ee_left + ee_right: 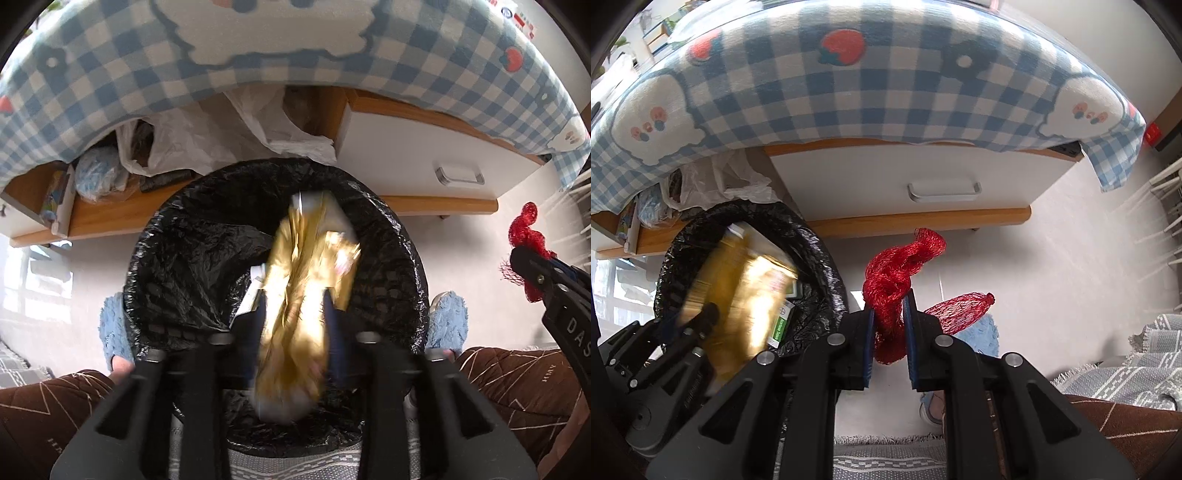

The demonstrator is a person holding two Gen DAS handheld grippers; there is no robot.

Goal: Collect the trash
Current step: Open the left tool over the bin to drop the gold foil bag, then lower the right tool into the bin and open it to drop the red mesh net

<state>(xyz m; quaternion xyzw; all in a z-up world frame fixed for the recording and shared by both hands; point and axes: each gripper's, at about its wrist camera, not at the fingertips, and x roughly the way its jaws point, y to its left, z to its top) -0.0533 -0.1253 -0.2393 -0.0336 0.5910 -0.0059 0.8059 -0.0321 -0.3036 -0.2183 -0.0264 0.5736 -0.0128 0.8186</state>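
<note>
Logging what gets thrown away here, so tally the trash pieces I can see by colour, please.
Gold: 1, the foil wrapper between the left gripper's fingers over the black-lined bin.
Red: 1, the mesh net bag clamped in the right gripper.
Green and white: 1, a small carton in the bin.
Total: 3

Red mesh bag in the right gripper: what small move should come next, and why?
Probably carry the red mesh bag, pinched in the right gripper, leftward over the black-lined bin. It hangs above bare floor beside the rim, while the gold wrapper sits blurred over the bin opening.
</note>
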